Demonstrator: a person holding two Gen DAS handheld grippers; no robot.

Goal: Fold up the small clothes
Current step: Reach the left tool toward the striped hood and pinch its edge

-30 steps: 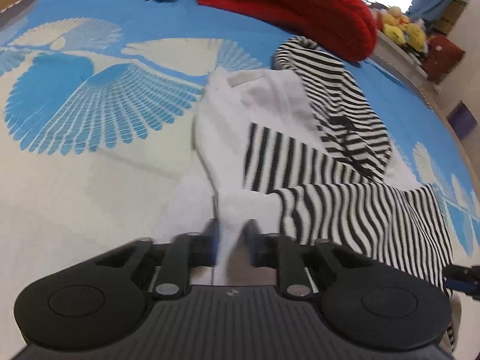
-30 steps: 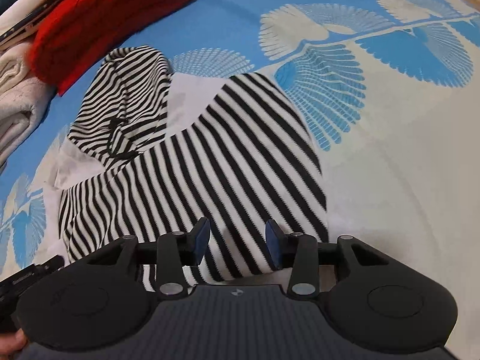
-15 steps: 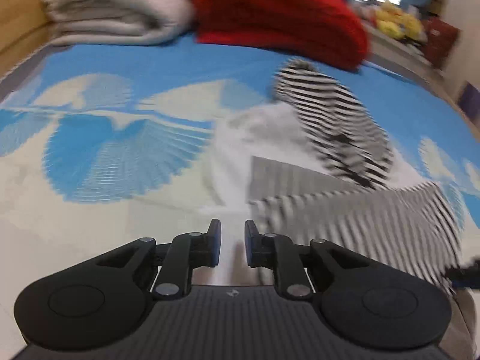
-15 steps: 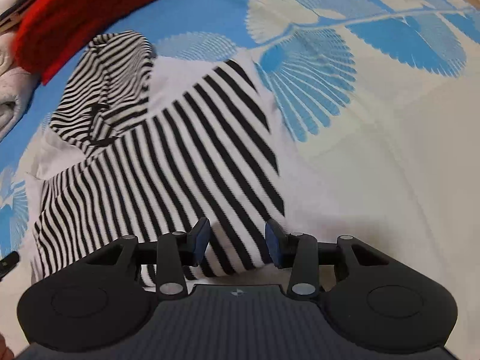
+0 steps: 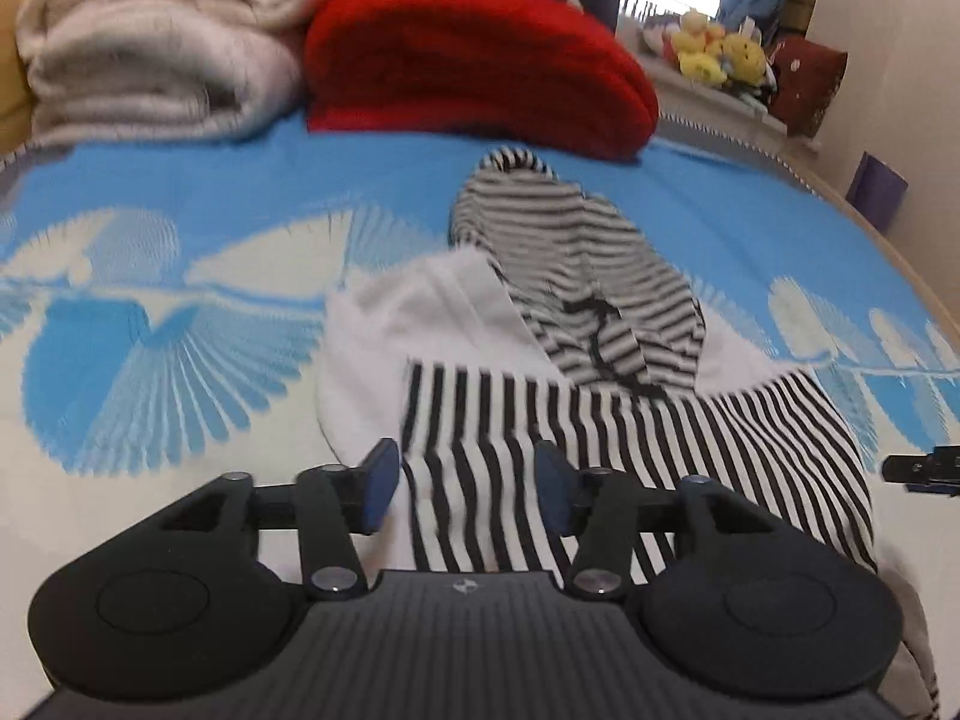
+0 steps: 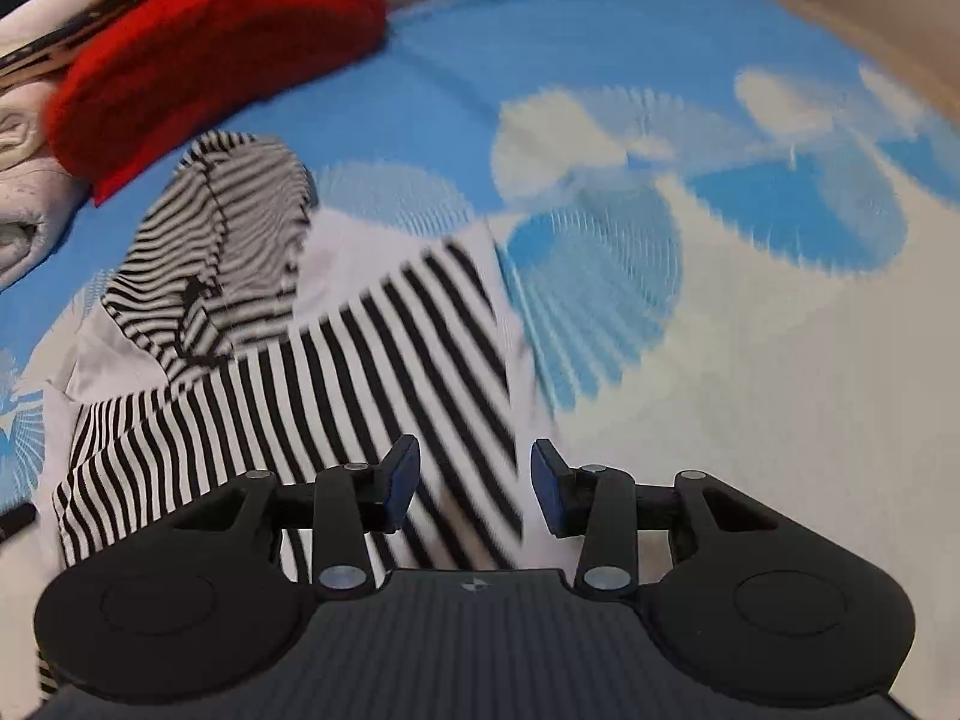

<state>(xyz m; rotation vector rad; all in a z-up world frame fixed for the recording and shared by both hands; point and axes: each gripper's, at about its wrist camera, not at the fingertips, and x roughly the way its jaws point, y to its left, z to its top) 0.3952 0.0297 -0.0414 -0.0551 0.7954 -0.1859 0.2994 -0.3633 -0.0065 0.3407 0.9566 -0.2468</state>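
Surface: a bedspread (image 5: 180,198), blue with pale fan shapes, fills both views, with a windowsill of soft toys (image 5: 720,60) far behind.
Back of the bed: a red blanket (image 5: 474,60) and a cream blanket (image 5: 150,54) are piled well clear of the work.
Garment: the striped top (image 5: 600,420) lies mid-bed, its hood (image 5: 576,276) pointing toward the red blanket and white lining showing at the shoulders.
Long axis: it runs from the hem, by the grippers, up to the hood, almost straight ahead in the left view.
Left gripper (image 5: 465,483): jaws spread, nothing held, striped cloth lying between and beneath the fingers.
Right gripper (image 6: 474,483): jaws likewise apart and empty, poised over the top's right-hand edge (image 6: 498,360).
Which is nearer: both sit at the hem end; I can't separate them.
Next move, my call: each gripper pinches the cloth under it and folds toward the hood.
Obstacles: none on the garment; the blankets only matter if it slides far up.
Blur: both views are smeared, so exact contact is unclear.
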